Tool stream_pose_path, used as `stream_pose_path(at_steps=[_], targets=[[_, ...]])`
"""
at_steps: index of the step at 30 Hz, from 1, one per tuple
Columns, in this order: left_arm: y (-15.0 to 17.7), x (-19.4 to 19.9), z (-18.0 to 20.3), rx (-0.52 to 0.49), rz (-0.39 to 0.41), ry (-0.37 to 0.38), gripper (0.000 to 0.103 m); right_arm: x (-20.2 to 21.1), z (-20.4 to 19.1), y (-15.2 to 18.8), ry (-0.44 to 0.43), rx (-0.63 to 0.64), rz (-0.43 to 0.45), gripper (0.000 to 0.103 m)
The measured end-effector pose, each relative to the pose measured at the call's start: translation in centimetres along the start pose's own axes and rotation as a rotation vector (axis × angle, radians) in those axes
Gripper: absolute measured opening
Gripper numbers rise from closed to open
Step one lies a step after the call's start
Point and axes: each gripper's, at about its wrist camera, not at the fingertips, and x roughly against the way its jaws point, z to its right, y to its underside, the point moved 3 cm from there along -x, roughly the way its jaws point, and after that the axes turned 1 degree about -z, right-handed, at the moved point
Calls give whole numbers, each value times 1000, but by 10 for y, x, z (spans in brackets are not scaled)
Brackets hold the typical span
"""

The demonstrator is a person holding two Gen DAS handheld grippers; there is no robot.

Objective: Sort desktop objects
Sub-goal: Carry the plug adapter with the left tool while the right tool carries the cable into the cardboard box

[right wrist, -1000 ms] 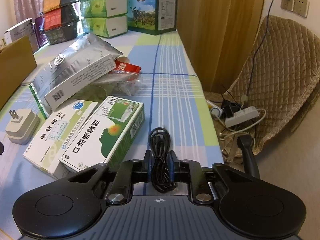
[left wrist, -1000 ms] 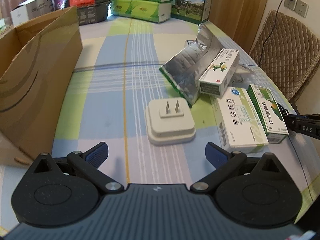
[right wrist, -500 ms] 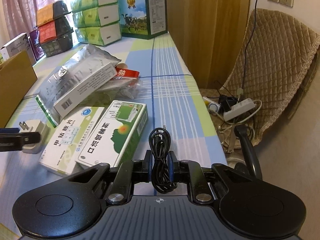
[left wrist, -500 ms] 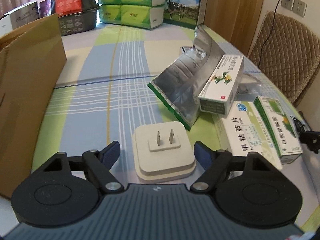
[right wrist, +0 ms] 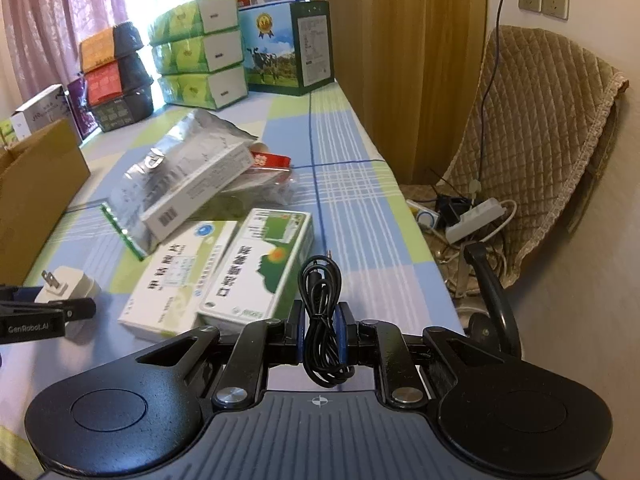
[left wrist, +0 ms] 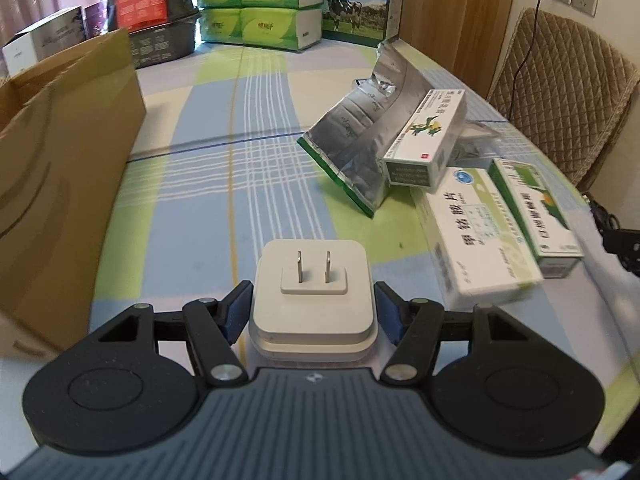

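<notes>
2 grippers are busy at once, and that is where the risk starts. The left gripper (left wrist: 312, 312) has its blue fingers (left wrist: 237, 309) set on either side of the white plug adapter (left wrist: 313, 292), which sits on the bench (left wrist: 208, 200) with its 2 prongs pointing up. Whether the pads are pressing the sides or stand just off them I cannot tell, so the grip looks unfinished. The adapter's sides are smooth and rounded at the corners; if the fingers close only on the upper step and not the wider base, it could squirt forward or tip as it lifts.

The right gripper (right wrist: 320, 330) is clenched on a coiled black cable (right wrist: 320, 320), held upright near the bench's right edge. The coil hangs loose below the fingers, and a loop could slip free or snag on the green medicine box (right wrist: 266, 264) just ahead of it.

The cardboard box (left wrist: 60, 184) stands to the left, likely the place for sorted items. Swinging the adapter that way could knock its wall. The white medicine box (left wrist: 476, 236) and the silver pouch (left wrist: 360, 148), with another carton leaning on it, lie near the adapter's right; a careless pull could nudge the pile.
</notes>
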Motion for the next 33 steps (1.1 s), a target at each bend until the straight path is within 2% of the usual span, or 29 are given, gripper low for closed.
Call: stream_pose_path(at_steps=[9, 18, 24, 29, 33], targets=[[3, 61, -4, 5, 52, 7, 60, 36, -47, -2, -80, 24, 36, 12], [-13, 123, -46, -10, 136, -28, 60, 60, -133, -30, -210, 117, 93, 12], [-30, 165, -107, 8, 189, -101, 60, 67, -213, -59, -312, 185, 135, 12], [-35, 181, -173, 53, 174, -162, 60, 60, -280, -75, -412, 222, 122, 12], [-34, 181, -218, 76, 161, -199, 60, 42, -326, -78, -452, 254, 92, 12]])
